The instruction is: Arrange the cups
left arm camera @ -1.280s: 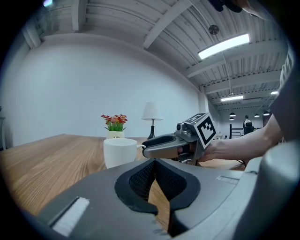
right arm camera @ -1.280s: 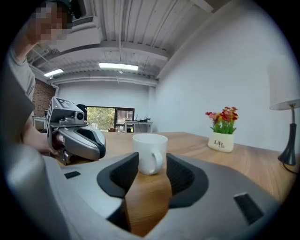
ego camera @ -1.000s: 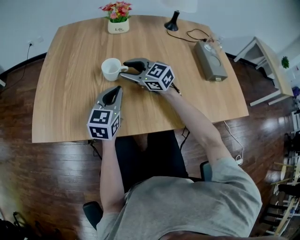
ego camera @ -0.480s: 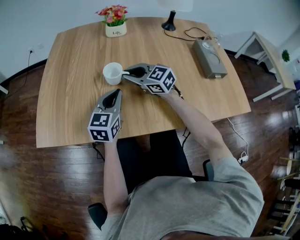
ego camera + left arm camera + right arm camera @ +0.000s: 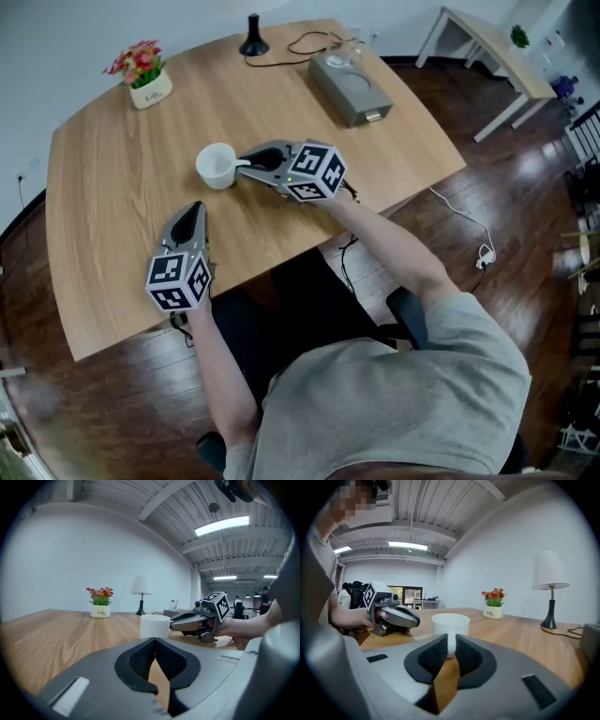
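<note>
One white cup (image 5: 217,166) stands upright mid-surface (image 5: 112,187), your right claw (image 5: 246,161) pinched on its handle (image 5: 451,644), likely to reposition it, your left claw (image 5: 194,208) nearby, closed on nothing.

The cup (image 5: 217,166) stands on the table (image 5: 112,234) straight ahead of the right hand-held gripper (image 5: 244,164), its handle between that gripper's jaws, and ahead and slightly right of the left hand-held gripper (image 5: 194,208). Beyond the cup, somewhat right of the right hand-held gripper's line, sits the flower pot (image 5: 150,89). The lamp (image 5: 253,39) and a box (image 5: 352,86) lie further right.
</note>
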